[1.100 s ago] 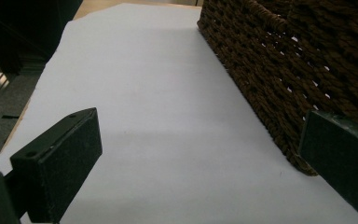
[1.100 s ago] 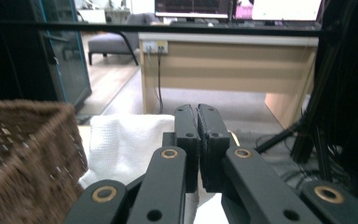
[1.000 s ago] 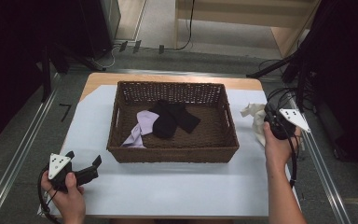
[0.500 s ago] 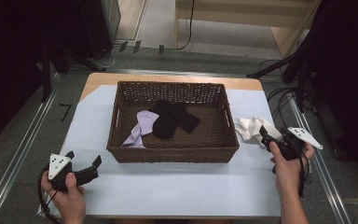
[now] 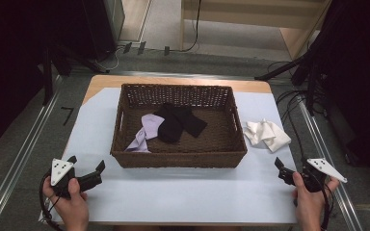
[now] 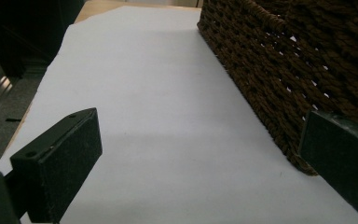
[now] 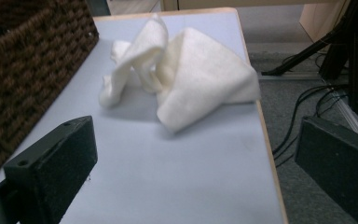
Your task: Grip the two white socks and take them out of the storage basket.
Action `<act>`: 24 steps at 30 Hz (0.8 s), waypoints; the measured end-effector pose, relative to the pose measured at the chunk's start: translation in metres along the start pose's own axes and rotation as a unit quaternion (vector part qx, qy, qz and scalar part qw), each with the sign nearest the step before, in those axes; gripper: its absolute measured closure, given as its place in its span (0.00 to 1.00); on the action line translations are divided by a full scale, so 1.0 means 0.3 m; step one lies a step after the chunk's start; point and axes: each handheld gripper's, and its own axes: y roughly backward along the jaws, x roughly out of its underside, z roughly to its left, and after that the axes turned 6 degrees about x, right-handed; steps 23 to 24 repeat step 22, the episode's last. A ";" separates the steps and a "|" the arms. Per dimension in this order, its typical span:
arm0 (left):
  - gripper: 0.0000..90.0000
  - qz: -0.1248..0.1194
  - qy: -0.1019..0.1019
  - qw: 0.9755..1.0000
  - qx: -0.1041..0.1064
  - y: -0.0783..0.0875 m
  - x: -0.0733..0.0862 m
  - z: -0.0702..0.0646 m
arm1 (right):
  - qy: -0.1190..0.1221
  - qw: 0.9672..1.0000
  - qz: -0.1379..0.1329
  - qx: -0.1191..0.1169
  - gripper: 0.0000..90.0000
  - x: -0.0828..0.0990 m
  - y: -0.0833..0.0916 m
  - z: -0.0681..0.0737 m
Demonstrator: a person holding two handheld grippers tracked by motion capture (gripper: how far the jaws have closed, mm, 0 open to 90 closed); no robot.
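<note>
White cloth (image 5: 266, 134) (crumpled) beside wicker basket (image 5: 178, 159)

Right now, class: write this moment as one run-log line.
right claw: open, just opened, nothing between | white cloth: on table beside basket | left claw: open, idle

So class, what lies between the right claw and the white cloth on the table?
Nothing: the right gripper view shows just bare pale table cover between the open right claw and the crumpled white cloth, which lies beside the wicker basket.
</note>
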 end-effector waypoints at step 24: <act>0.00 0.007 -0.001 1.000 0.003 -0.003 -0.001 0.002 | -0.004 1.000 0.007 -0.001 0.00 0.046 0.075 -0.062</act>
